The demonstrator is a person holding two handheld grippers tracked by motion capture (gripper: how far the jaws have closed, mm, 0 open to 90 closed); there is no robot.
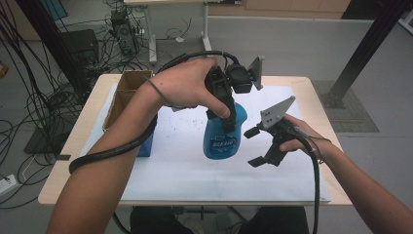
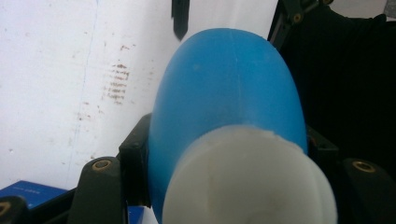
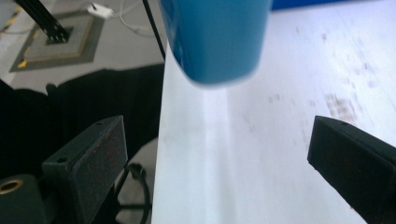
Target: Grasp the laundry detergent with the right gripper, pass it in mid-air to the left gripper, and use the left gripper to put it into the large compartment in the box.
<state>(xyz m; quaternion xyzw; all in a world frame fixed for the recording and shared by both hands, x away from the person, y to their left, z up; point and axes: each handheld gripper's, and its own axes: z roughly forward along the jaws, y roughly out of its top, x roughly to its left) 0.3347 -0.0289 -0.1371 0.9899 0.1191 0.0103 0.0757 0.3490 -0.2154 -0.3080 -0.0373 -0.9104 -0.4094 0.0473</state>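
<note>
- The left tool (image 1: 225, 105) clamps the neck of a blue bottle (image 1: 221, 136), holding it upright and clear of the white sheet (image 1: 175, 170) that covers the desk (image 1: 58, 190).
- In the left gripper view, the bottle's (image 2: 224, 88) blue shoulder and whitish cap (image 2: 250, 179) sit between the black jaws.
- The right tool (image 1: 253, 146) hovers just right of the bottle, jaws spread wide with nothing between them.
- In the right gripper view, the bottle's base (image 3: 215, 42) hangs ahead of the open jaws, apart from them.
- A cardboard box (image 1: 124, 95) stands at the desk's left side, with a blue box (image 1: 145, 145) beside it.
</note>
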